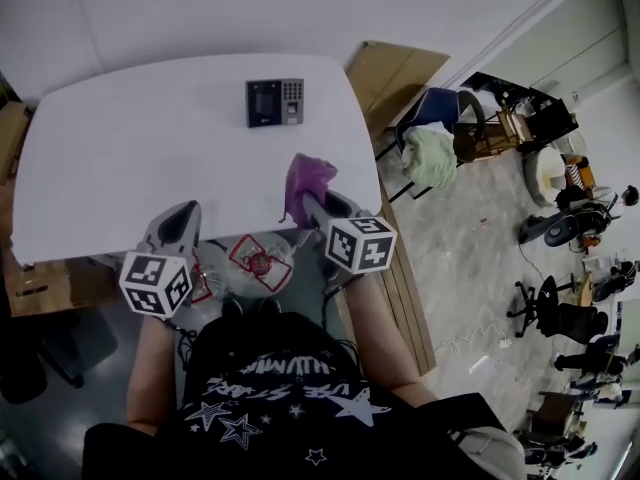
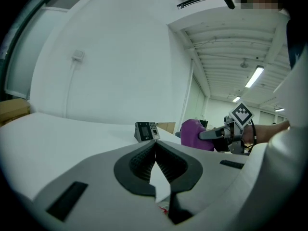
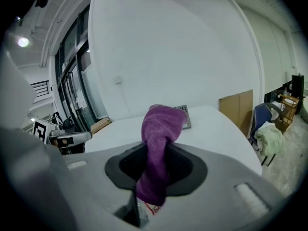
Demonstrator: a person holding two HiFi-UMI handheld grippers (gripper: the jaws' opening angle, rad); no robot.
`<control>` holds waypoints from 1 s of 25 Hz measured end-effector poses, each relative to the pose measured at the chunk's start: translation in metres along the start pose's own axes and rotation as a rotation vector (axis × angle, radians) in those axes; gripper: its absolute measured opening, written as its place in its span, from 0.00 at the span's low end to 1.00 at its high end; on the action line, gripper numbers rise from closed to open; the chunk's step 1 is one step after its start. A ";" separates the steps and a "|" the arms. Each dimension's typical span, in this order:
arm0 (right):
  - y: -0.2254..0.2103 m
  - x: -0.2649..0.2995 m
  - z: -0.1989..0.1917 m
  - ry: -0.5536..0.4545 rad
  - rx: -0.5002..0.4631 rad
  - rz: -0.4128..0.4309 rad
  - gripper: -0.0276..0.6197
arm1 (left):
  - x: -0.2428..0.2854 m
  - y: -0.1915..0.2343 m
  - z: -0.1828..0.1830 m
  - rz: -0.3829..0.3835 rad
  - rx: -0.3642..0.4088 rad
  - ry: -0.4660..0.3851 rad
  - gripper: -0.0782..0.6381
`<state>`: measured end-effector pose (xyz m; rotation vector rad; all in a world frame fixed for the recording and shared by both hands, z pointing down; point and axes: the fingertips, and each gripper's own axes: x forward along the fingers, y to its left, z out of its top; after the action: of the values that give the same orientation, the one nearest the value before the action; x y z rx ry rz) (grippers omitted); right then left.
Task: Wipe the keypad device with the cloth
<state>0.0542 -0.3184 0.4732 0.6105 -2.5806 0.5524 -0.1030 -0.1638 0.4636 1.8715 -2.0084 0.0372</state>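
Right claw [image 3: 156, 150] is clenched on the purple cloth [image 3: 161, 126]. The cloth is pinched mid-length, w/ a bunched wad sticking up past the tips and a tail hanging below. Left claw [image 2: 155, 146] has its jaws pressed together w/ nothing btwn them, and it hovers over the near edge of the bench [image 1: 130, 158]. The keypad device [image 1: 275, 102] sits towards the far side of the bench, face up, well apart from both claws. No wiping contact yet, so the reach to it looks like the step in hand.

Risks, as judged from here:
- The cloth is a narrow wad, not a flat pad. It probably covers little of the face per pass, and hard claw tips could scrape the screen if the wad folds back.
- The grip is on a twisted part. Drag across the keys could tug the cloth out or let it roll.
- The device looks small, light and unheld. A sideways wipe may shove it towards the far edge, esp. w/ the left claw empty and not bracing it.
- Pressing hard could push buttons.
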 end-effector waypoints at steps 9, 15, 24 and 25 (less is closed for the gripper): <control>0.016 -0.008 0.004 -0.020 0.016 -0.063 0.19 | -0.005 0.012 0.000 -0.081 -0.044 -0.001 0.12; 0.005 0.007 -0.001 0.007 0.015 -0.045 0.19 | 0.006 0.020 -0.006 -0.055 -0.058 0.015 0.12; -0.042 0.064 0.017 0.044 0.007 0.060 0.19 | 0.059 0.017 -0.009 0.039 -0.073 0.041 0.12; -0.045 0.070 0.021 0.053 0.004 0.078 0.19 | 0.065 0.016 -0.007 0.053 -0.079 0.044 0.12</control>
<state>0.0129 -0.3878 0.5023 0.4910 -2.5626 0.5919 -0.1189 -0.2222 0.4932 1.7549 -2.0003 0.0132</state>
